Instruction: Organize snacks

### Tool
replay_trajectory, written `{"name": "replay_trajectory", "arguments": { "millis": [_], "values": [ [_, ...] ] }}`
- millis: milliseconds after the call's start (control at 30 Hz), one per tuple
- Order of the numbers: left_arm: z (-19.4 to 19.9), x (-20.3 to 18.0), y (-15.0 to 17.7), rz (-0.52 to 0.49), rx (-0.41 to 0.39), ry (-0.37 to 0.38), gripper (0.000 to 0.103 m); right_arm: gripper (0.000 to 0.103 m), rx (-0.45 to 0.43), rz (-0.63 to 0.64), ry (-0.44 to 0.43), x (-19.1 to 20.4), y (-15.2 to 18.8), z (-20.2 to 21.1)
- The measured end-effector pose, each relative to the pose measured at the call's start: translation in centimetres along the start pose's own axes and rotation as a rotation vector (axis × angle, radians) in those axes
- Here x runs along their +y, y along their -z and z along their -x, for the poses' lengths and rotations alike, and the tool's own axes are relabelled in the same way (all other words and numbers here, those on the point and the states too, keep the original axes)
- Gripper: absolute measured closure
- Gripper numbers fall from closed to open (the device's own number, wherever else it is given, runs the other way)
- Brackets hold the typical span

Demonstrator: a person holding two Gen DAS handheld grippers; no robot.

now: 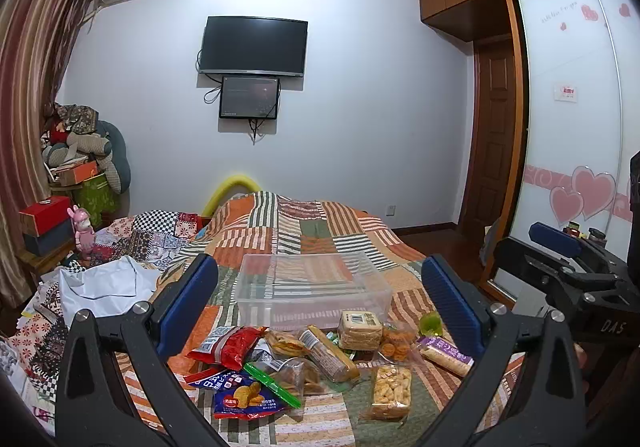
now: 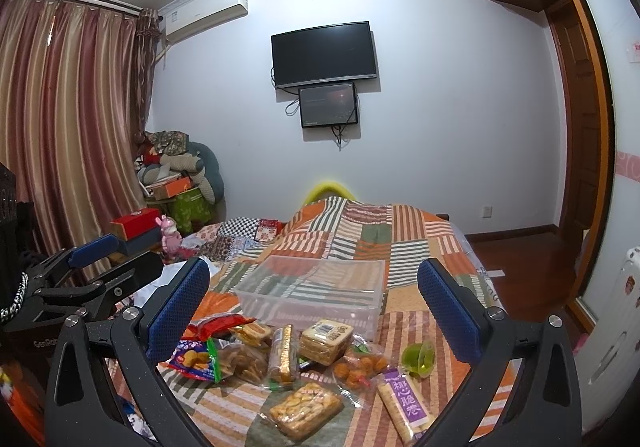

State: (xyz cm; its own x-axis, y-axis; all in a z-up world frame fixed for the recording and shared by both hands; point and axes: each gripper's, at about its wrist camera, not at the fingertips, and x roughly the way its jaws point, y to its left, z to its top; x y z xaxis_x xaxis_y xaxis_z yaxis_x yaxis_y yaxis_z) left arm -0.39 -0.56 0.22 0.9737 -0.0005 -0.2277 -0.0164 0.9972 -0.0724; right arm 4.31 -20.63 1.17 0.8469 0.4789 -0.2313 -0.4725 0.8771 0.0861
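Several snack packs lie in a heap on the striped quilt: a red bag (image 1: 230, 345), a blue chip bag (image 1: 244, 399), a square cracker pack (image 1: 359, 329) (image 2: 326, 339), a purple roll pack (image 1: 446, 355) (image 2: 406, 405), a green jelly cup (image 2: 418, 359) and a clear puff pack (image 1: 390, 391) (image 2: 306, 409). Behind them stands an empty clear plastic box (image 1: 312, 289) (image 2: 316, 293). My left gripper (image 1: 320, 303) hovers open above the heap. Open too, my right gripper (image 2: 316, 307) hangs over the same heap, nothing between its fingers.
The bed's right edge drops to a wooden floor (image 2: 532, 271). A white cloth (image 1: 104, 283) and patterned bedding lie left of the snacks. Boxes and a pink toy (image 1: 82, 233) sit on a bedside stand. The other gripper (image 1: 568, 267) shows at the right of the left wrist view.
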Motion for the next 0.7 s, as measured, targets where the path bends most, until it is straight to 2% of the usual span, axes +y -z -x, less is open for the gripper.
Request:
{"name": "replay_trajectory", "arguments": {
  "millis": [700],
  "values": [
    [0.24, -0.04, -0.13, -0.008, -0.001, 0.0, 0.0, 0.0, 0.001, -0.012, -0.009, -0.21, 0.43, -0.11]
  ]
}}
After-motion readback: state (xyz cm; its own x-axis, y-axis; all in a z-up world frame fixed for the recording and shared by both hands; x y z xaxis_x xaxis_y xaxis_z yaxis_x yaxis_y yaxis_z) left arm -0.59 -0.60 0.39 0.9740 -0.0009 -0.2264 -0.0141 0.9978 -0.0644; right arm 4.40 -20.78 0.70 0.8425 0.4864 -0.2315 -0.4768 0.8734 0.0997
